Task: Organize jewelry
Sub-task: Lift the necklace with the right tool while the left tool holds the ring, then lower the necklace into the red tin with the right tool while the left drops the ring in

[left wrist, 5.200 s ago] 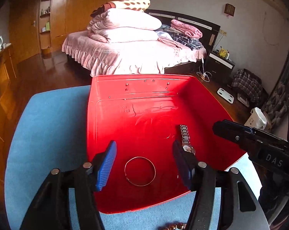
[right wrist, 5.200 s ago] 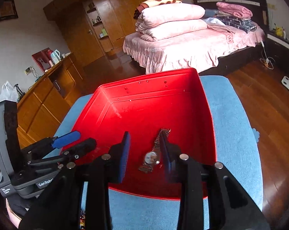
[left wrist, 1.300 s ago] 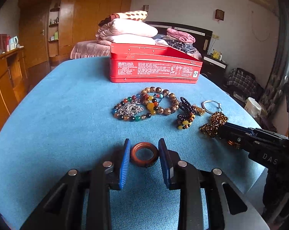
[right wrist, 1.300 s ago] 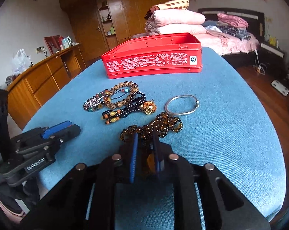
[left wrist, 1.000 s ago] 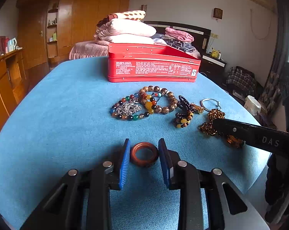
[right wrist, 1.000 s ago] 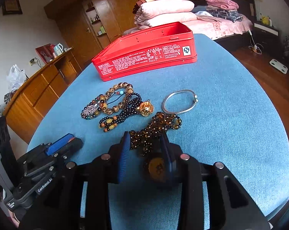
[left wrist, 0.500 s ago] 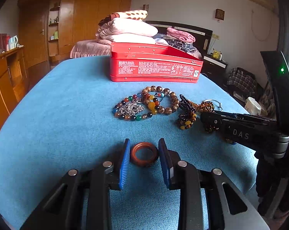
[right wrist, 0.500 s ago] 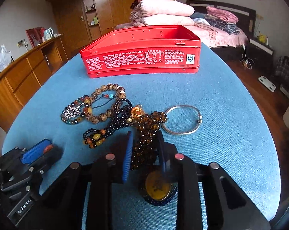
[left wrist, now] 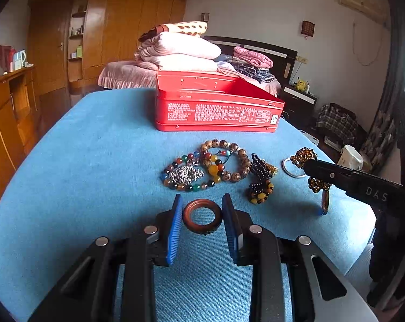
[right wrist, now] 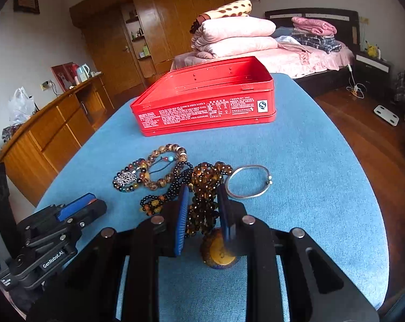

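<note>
My left gripper (left wrist: pixel 202 214) is shut on a brown ring (left wrist: pixel 202 216), low over the blue tabletop (left wrist: pixel 95 161). My right gripper (right wrist: pixel 202 191) is shut on an amber bead necklace (right wrist: pixel 203 173). Its round yellow pendant (right wrist: pixel 219 255) hangs below the jaws, close to the cloth. The left wrist view shows the right gripper (left wrist: pixel 311 166) from the side, with beads and pendant (left wrist: pixel 325 201) dangling. An open red tin (right wrist: pixel 207 110) stands at the far end of the table. The left gripper (right wrist: pixel 95 206) lies at the lower left of the right wrist view.
On the cloth between grippers and tin lie a multicoloured bead bracelet (left wrist: pixel 189 174), a brown wooden bead bracelet (left wrist: pixel 234 161), a black bead bracelet (left wrist: pixel 260 177) and a silver bangle (right wrist: pixel 249 185). The table's right edge drops to a wooden floor (right wrist: pixel 363 134). A bed stands behind.
My right gripper's jaws have narrowed onto the amber bead strand and it has risen slightly, so the pendant now hangs. The left gripper and its ring have stayed put.
</note>
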